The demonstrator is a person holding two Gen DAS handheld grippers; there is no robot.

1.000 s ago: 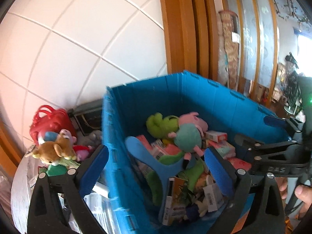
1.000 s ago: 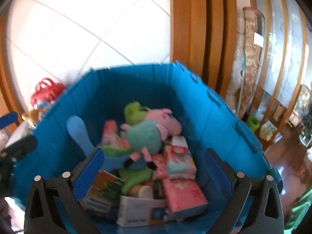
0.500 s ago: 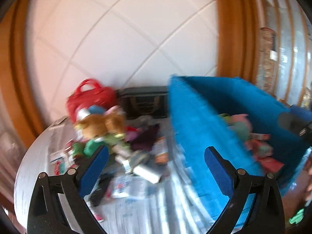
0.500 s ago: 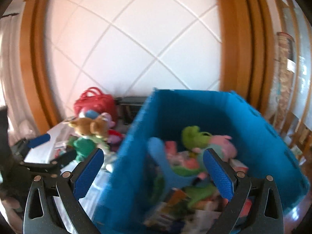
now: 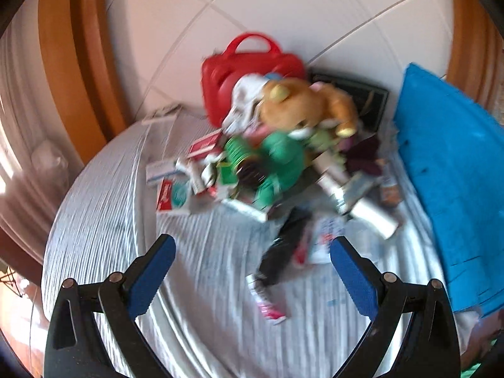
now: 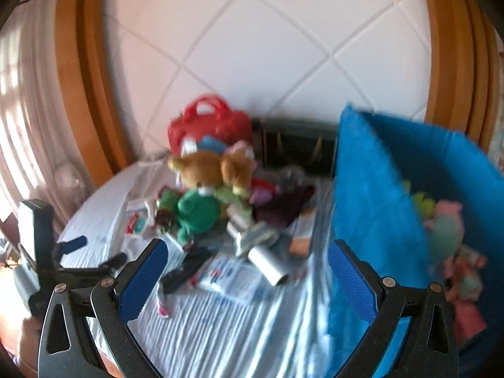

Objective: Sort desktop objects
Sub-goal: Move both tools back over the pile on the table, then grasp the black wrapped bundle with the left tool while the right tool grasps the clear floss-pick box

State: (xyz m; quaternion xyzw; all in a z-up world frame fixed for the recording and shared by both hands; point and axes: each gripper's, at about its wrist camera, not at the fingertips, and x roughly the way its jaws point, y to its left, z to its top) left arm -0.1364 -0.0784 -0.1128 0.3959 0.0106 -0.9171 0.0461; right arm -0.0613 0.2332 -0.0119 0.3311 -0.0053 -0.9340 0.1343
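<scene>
A heap of desktop objects lies on the grey-white table: a brown plush bear in green clothes on top, boxes, a silver can, a black item. A red bag stands behind the heap. To the right stands a blue bin with plush toys and packets inside. My left gripper hovers open over the table, short of the heap, nothing between its blue pads. My right gripper is open too, over the table by the bin's left wall. The left gripper also shows at the right wrist view's left edge.
A white tiled wall with wooden frames rises behind the table. A dark box sits against the wall between the red bag and the bin. The table's round edge curves along the left; a curtain hangs beyond it. Both views are motion-blurred.
Both grippers have swung left, away from above the blue bin's contents and toward the heap on the table. Both have stayed open and empty.
</scene>
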